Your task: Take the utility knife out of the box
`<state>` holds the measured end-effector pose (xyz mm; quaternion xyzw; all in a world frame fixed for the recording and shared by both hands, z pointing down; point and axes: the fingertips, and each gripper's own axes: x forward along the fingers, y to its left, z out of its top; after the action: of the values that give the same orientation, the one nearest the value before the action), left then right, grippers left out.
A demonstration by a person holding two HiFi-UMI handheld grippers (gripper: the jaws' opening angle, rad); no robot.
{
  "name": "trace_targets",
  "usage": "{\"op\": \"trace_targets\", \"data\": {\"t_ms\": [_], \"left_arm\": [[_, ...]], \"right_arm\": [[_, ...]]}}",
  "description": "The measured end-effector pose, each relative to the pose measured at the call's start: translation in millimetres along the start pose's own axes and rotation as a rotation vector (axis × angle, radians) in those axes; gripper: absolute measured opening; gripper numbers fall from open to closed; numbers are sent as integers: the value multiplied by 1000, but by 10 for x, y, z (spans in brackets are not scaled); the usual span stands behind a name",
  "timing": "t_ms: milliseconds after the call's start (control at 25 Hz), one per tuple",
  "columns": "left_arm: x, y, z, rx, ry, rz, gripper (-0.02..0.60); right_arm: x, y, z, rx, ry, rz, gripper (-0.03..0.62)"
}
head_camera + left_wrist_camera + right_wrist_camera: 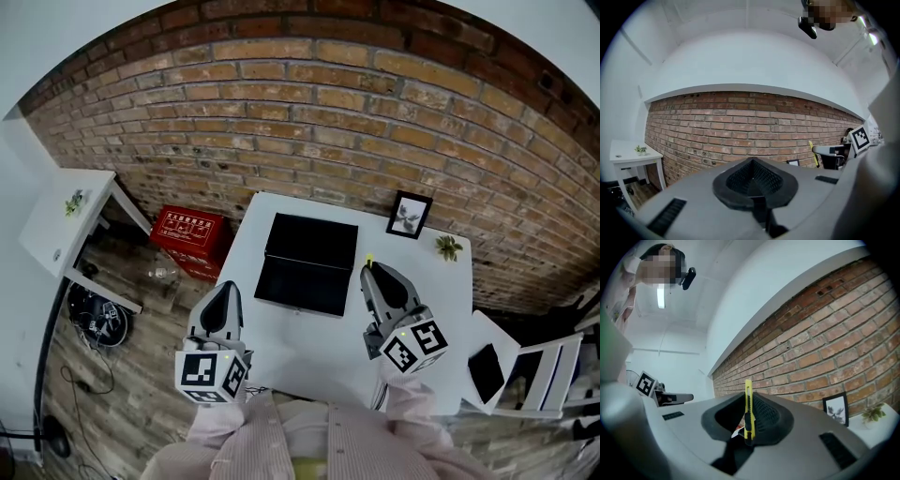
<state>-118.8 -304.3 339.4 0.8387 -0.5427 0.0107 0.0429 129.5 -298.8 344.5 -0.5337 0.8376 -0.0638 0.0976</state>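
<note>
Two tongs are in view. The left tongs (751, 164) have their jaws pressed together with nothing between them. The right tongs (749, 414) are clamped on the one yellow utility knife (748, 404), which stands on edge between the pads with its tip poking out past them. The knife is clear of the box and off the table.

In the head view one black box (305, 262) lies open and flat between the left tongs (226, 285) and the right tongs (370, 269), a little ahead of both. Its two halves show only black inside, and I cannot make out any contents. Beyond the right tongs stand one framed picture (409, 215) and one small plant (448, 247).

All of this sits on a white table (309, 342) set against a red brick wall (328, 103). The floor (103, 375) is wood planking. Out past the left tongs, on the floor, is one red crate (192, 234); what it holds cannot be seen. Further that way is a white side table (56, 230) with a second small plant (74, 202) on it. To the outside of the right tongs is a white chair (539, 366) carrying a flat black object (486, 372).
</note>
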Motion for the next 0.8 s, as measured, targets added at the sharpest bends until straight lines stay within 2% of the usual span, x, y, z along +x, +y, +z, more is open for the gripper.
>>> {"op": "trace_targets", "data": {"t_ms": [200, 800], "left_arm": [[-13, -12, 1, 17, -4, 12, -8], [-54, 8, -58, 10, 11, 13, -8]], "right_arm": [[-56, -82, 3, 5, -8, -27, 51], [-59, -46, -34, -2, 6, -23, 51]]}}
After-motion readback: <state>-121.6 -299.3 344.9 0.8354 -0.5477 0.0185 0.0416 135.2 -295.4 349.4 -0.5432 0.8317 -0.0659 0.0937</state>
